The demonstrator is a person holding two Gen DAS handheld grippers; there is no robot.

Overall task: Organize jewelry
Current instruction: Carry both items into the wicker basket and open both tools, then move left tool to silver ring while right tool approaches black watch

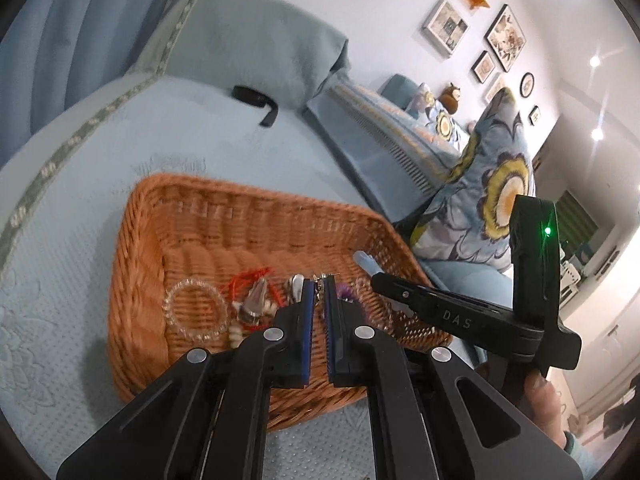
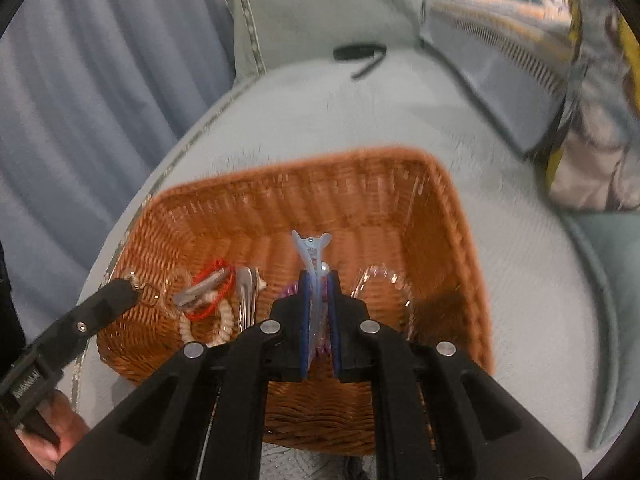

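At the centre of the right wrist view, the right gripper (image 2: 319,280) is clamped on a pale blue hair clip (image 2: 314,252), whose winged end sticks up past the fingertips over the wicker basket (image 2: 280,184). The hold looks thin, so I judge the clip could twist or slip out and drop among the other pieces. In the lower middle of the left wrist view, the left gripper (image 1: 319,282) has its pads nearly together on a small metal piece (image 1: 320,280); what it is stays unclear. Left of it lie a clear bead bracelet (image 1: 195,310) and a red cord (image 1: 250,278), which a low pass could snag.
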